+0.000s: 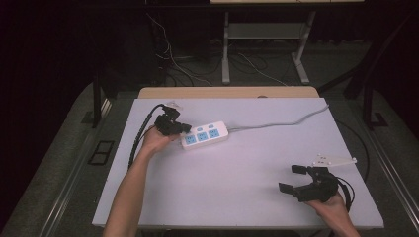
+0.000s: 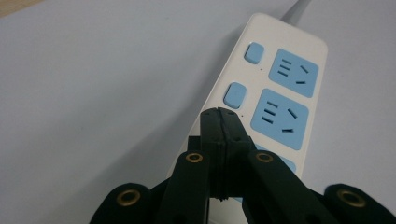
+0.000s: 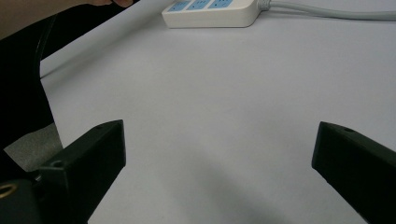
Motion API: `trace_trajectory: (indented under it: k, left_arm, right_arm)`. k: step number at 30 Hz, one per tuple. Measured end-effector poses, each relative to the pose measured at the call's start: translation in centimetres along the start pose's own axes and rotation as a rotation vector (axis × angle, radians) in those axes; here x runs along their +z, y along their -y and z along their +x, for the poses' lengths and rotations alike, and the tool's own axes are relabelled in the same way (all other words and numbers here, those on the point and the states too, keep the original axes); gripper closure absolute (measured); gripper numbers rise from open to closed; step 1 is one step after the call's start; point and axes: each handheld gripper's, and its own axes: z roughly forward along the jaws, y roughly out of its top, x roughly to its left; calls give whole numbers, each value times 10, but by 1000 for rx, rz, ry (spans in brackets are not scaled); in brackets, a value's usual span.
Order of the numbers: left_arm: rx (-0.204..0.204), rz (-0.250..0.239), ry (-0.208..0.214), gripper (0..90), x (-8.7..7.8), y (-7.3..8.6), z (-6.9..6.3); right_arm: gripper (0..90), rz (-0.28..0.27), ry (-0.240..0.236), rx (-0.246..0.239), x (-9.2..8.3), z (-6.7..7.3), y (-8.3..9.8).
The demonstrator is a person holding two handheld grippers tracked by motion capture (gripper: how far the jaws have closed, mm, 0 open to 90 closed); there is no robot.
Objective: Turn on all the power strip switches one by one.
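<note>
A white power strip (image 1: 205, 135) with blue sockets and blue switches lies left of centre on the white table. My left gripper (image 1: 182, 128) reaches it from the left. In the left gripper view the jaws are pressed together with nothing between them, and the left gripper (image 2: 219, 114) has its tips over the switch side of the power strip (image 2: 243, 74) at its near end. Whether the tips touch it I cannot tell. My right gripper (image 1: 292, 178) rests near the front right of the table, open. In its own view the right gripper (image 3: 219, 154) stands wide over bare table, with the power strip (image 3: 210, 11) far ahead.
The strip's grey cable (image 1: 286, 122) runs across the table (image 1: 237, 197) toward the back right corner. A wooden edge (image 1: 227, 92) borders the far side. Beyond it are desk legs and loose cables on the floor (image 1: 257, 69).
</note>
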Motion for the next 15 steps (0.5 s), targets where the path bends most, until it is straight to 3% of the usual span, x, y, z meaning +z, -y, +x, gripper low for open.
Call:
trace_trajectory:
  k: [15]
  left_arm:
    - [-49, -14, 2, 889, 1, 3, 2]
  right_arm:
    - [26, -3, -4, -3, -2, 1, 1]
